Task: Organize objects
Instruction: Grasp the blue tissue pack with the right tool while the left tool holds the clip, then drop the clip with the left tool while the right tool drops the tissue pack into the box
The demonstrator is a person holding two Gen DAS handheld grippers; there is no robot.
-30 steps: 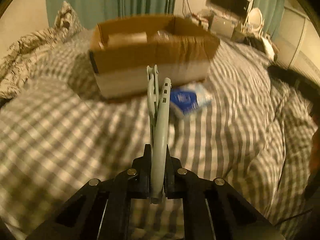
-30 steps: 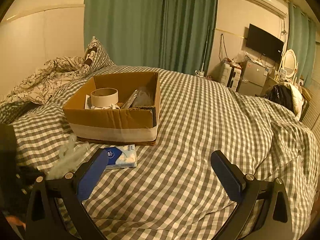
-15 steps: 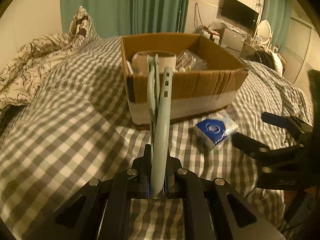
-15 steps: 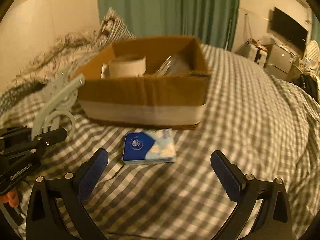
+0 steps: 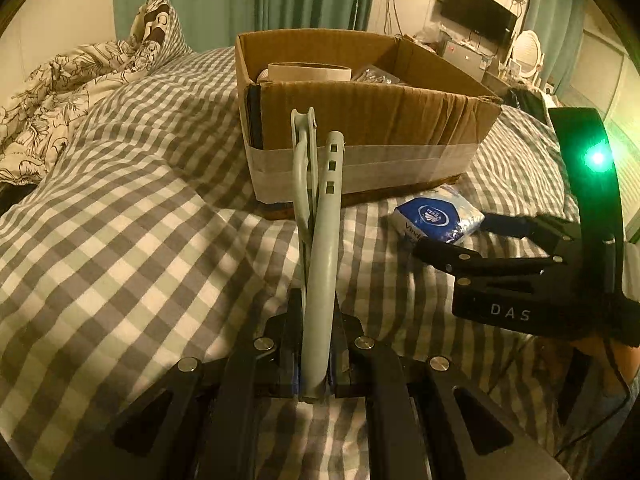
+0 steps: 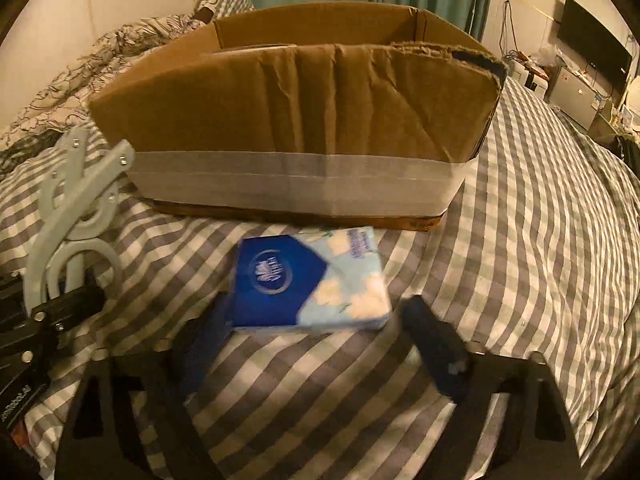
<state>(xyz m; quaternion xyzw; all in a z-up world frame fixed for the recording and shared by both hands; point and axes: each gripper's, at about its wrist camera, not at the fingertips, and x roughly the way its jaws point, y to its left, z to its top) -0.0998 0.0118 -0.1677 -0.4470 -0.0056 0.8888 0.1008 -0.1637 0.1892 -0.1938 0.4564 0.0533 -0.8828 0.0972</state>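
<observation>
My left gripper [image 5: 316,360] is shut on a pale green folding hanger [image 5: 320,216], which sticks up toward the open cardboard box [image 5: 360,120]; the hanger also shows in the right wrist view [image 6: 76,208]. A blue and white tissue pack [image 6: 308,280] lies on the checked bedspread in front of the box [image 6: 304,108]. My right gripper [image 6: 316,344] is open, its fingers on either side of the pack's near edge. In the left wrist view the pack [image 5: 436,216] lies by the right gripper's fingers [image 5: 452,256]. A tape roll [image 5: 308,72] sits in the box.
The grey checked bedspread [image 5: 120,240] covers the bed. A floral duvet and pillow [image 5: 80,76] lie at the back left. Green curtains, a TV [image 5: 476,12] and cluttered furniture stand beyond the bed at the right.
My right gripper has moved down and forward to the tissue pack, its fingers now beside it. My left gripper has come closer to the box with the hanger still held.
</observation>
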